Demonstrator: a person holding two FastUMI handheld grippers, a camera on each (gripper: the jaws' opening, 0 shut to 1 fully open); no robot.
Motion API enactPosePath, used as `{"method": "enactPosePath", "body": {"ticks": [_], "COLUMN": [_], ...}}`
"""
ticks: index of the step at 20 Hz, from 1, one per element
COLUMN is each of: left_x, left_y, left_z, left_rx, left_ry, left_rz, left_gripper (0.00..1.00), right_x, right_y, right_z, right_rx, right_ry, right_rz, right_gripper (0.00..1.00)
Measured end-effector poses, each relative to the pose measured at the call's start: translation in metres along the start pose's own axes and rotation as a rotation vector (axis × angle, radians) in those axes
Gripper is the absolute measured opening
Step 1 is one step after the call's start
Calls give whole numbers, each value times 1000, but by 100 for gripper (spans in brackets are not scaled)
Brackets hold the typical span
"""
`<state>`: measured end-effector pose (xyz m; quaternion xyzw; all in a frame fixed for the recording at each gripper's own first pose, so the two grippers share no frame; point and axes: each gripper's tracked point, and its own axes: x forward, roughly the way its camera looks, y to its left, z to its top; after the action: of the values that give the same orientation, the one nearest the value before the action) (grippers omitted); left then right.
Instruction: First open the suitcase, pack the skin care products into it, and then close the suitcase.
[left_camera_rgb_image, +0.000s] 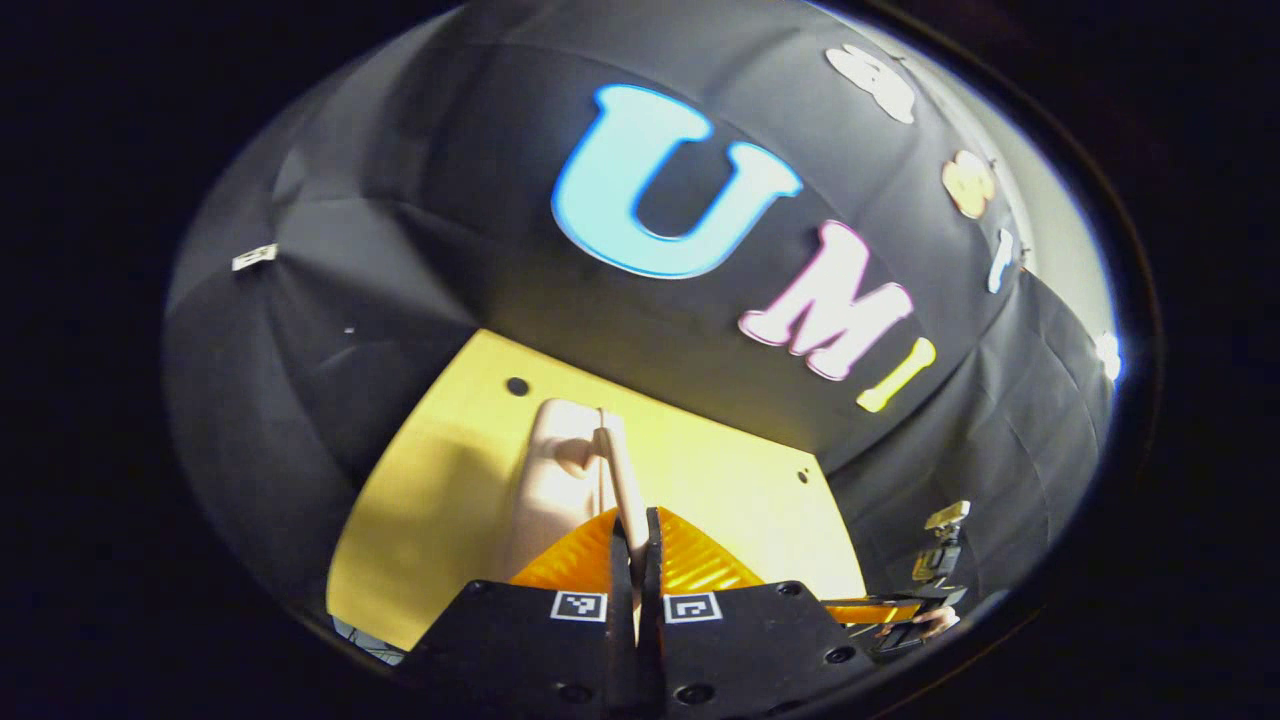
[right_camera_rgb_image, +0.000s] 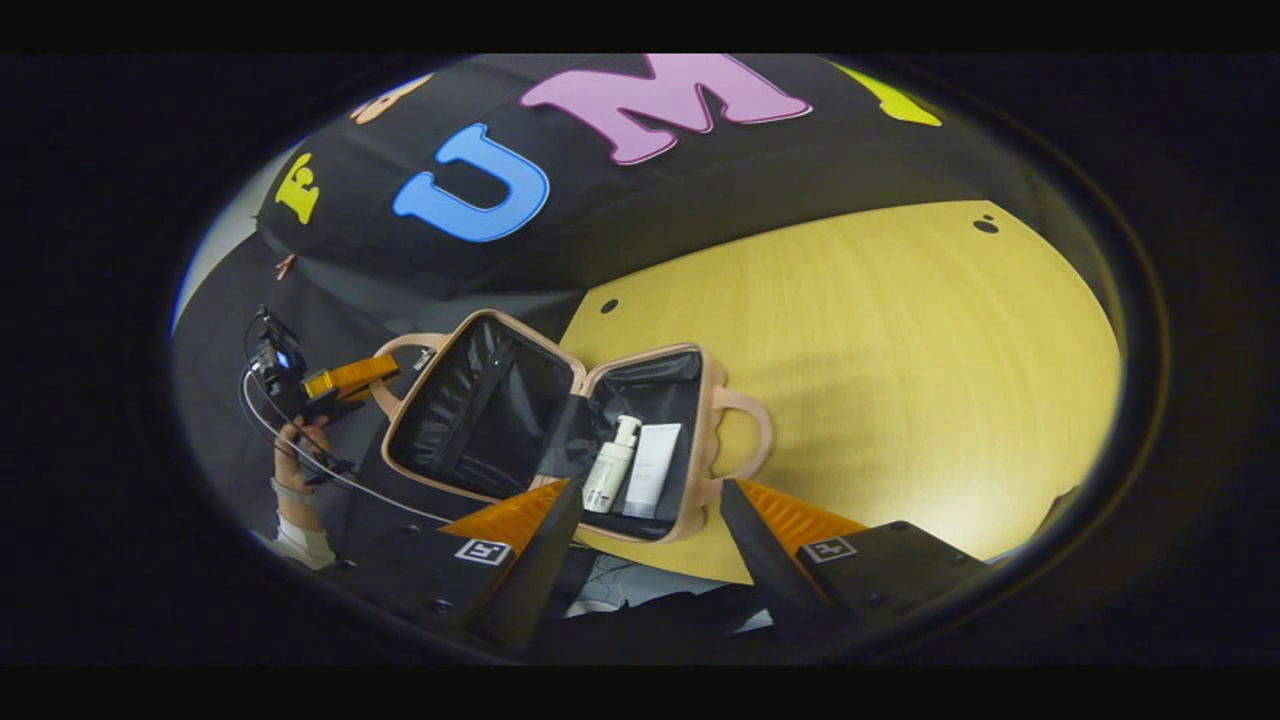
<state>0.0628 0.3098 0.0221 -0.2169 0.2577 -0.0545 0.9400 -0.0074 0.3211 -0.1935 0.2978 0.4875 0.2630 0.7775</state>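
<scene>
left close, right high (suitcase (right_camera_rgb_image: 560, 420) shared)

Surface (right_camera_rgb_image: 900, 350): yellow wood grain, small dark holes near its far edge. Suitcase (right_camera_rgb_image: 560, 420): lies open on the surface's near-left part.

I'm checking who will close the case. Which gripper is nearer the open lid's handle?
Left. The left gripper is at the lid's handle, its fingers closed on the pink edge in the left gripper view. The right gripper hangs open on the other side, over the half holding the pump bottle.
</scene>
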Motion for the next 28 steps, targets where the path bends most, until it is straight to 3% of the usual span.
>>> {"method": "enactPosePath", "body": {"ticks": [3, 7, 10, 14, 19, 23, 25, 26, 27, 28], "left_x": [43, 106, 149, 189, 202, 203, 203, 199, 192, 185], "left_y": [-62, -96, -112, -108, -106, -114, -122, -130, -144, -162], "left_z": [-45, -119, -180, -252, -271, -270, -264, -260, -254, -250], "left_rx": [-72, -52, -2, 102, 285, 270, 293, 304, 308, 308], "left_ry": [67, 180, 312, 475, 518, 531, 476, 447, 407, 357], "left_rz": [-147, -214, -194, -88, 18, 116, 148, 154, 152, 130], "left_gripper": [6, 6, 6, 6, 11, 31, 58, 95, 100, 97], "right_x": [-25, -63, -90, -122, -155, -170, -178, -183, -187, -191], "right_y": [-24, -62, -93, -131, -170, -192, -199, -203, -205, -208], "right_z": [13, 21, 21, 13, 6, 7, 12, 19, 23, 30], "right_rx": [19, 39, 69, 135, 170, 127, 76, 50, 18, -17], "right_ry": [-38, -83, -106, -134, -163, -176, -179, -194, -204, -216], "right_rz": [-12, -59, -110, -152, -173, -160, -152, -153, -145, -143], "right_gripper": [89, 89, 89, 89, 89, 88, 88, 89, 89, 89]}}
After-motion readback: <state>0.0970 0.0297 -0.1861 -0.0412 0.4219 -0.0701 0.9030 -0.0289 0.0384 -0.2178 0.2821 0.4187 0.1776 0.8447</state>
